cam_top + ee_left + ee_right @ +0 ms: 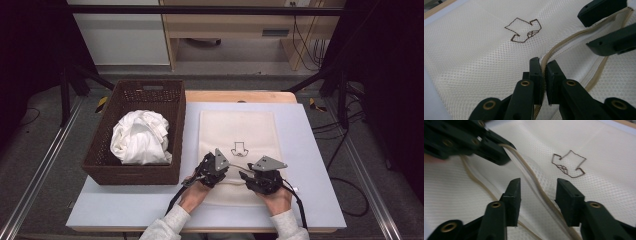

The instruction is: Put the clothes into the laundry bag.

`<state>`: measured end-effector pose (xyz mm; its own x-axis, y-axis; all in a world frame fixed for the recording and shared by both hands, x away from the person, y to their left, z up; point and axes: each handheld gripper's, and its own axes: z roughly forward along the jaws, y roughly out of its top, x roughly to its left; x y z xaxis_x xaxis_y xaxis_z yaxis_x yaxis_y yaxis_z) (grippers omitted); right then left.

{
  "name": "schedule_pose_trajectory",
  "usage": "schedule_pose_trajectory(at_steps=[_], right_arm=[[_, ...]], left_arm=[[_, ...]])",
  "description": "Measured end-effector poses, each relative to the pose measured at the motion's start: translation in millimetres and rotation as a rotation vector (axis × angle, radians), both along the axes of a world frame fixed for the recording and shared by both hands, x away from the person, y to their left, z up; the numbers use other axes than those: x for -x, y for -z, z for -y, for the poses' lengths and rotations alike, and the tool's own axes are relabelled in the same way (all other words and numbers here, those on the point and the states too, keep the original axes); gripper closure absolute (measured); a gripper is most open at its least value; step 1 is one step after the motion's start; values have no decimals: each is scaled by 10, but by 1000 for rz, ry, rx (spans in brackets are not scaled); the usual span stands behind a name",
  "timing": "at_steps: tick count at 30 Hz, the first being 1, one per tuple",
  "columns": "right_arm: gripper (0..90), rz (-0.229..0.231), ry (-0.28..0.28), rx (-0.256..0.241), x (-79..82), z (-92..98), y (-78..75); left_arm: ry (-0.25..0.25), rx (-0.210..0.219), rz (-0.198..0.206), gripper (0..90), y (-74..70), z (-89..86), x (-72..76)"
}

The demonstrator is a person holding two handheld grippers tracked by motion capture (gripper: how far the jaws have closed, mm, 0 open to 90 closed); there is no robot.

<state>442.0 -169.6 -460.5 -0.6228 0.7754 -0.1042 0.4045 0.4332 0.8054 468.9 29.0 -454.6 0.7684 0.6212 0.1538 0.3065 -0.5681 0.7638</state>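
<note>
A cream mesh bag (237, 130) lies flat on the table, with a brown stitched emblem (524, 31) on its upper face. Its beige zipper edge (564, 42) is lifted off the layer beneath. My left gripper (543, 62) is shut on that edge, pinching it between both jaws; in the high view it sits at the bag's near left (231, 166). My right gripper (538, 182) is open, its jaws on either side of the raised zipper edge (524, 167), close beside the left gripper (504, 157). The right gripper (243, 175) sits just right of the left one.
A brown wicker basket (100, 160) stands left of the bag with a crumpled white cloth (140, 137) inside. The pale blue table top (310, 165) has bare room to the right of the bag and along the front edge.
</note>
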Motion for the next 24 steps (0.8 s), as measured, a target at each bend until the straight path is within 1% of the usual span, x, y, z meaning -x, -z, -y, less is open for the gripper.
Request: schedule_pose_trajectory(at_steps=[1, 2, 3, 4, 5, 8, 9, 10, 11, 12, 13, 14, 16, 17, 18, 19, 20, 21, 22, 24], right_arm=[[530, 12, 9, 13, -2, -7, 18], [546, -4, 2, 18, -22, -8, 43], [548, -27, 4, 13, -44, -9, 61], [561, -33, 22, 14, -56, -8, 72], [590, -31, 33, 7, -65, -2, 82], [694, -69, 55, -23, -111, 22, 92], [747, -76, 63, -27, -123, 29, 94], [787, -74, 63, -30, -131, 41, 92], [832, -81, 65, -40, -136, 46, 88], [859, -86, 65, -57, -136, 55, 80], [864, -86, 69, -72, -137, 68, 68], [867, -90, 74, -89, -135, 80, 56], [868, -80, 73, -114, -138, 114, 35], [868, -80, 75, -129, -139, 125, 26], [868, -77, 80, -142, -134, 131, 15], [868, -64, 74, -149, -131, 138, 8], [868, -60, 76, -158, -121, 135, -2], [869, -49, 76, -162, -111, 137, -13], [869, -45, 72, -175, -101, 140, -27], [869, -30, 69, -192, -94, 152, -48]], left_arm=[[-3, 25, -4, 835, -9, -13, 0], [-4, 41, -14, 834, -16, -25, -5], [-2, 49, -21, 832, -21, -33, -8], [-1, 48, -21, 831, -23, -36, -5], [2, 47, -17, 830, -17, -33, -1], [11, 38, -14, 816, -6, -27, 13], [13, 43, -16, 803, -8, -27, 21], [12, 43, -13, 786, -19, -28, 38], [6, 50, -5, 755, -32, -30, 61], [-2, 63, -5, 708, -55, -43, 94], [1, 86, -14, 665, -88, -72, 131], [9, 114, -17, 642, -125, -106, 181], [3, 147, 9, 622, -208, -187, 307], [14, 171, 11, 628, -240, -232, 368], [29, 191, 5, 665, -258, -271, 424], [44, 200, -3, 705, -259, -299, 477], [62, 201, -22, 754, -243, -323, 522], [80, 193, -45, 790, -198, -342, 570], [85, 175, -52, 827, -150, -349, 604], [89, 150, -67, 866, -57, -357, 634]])
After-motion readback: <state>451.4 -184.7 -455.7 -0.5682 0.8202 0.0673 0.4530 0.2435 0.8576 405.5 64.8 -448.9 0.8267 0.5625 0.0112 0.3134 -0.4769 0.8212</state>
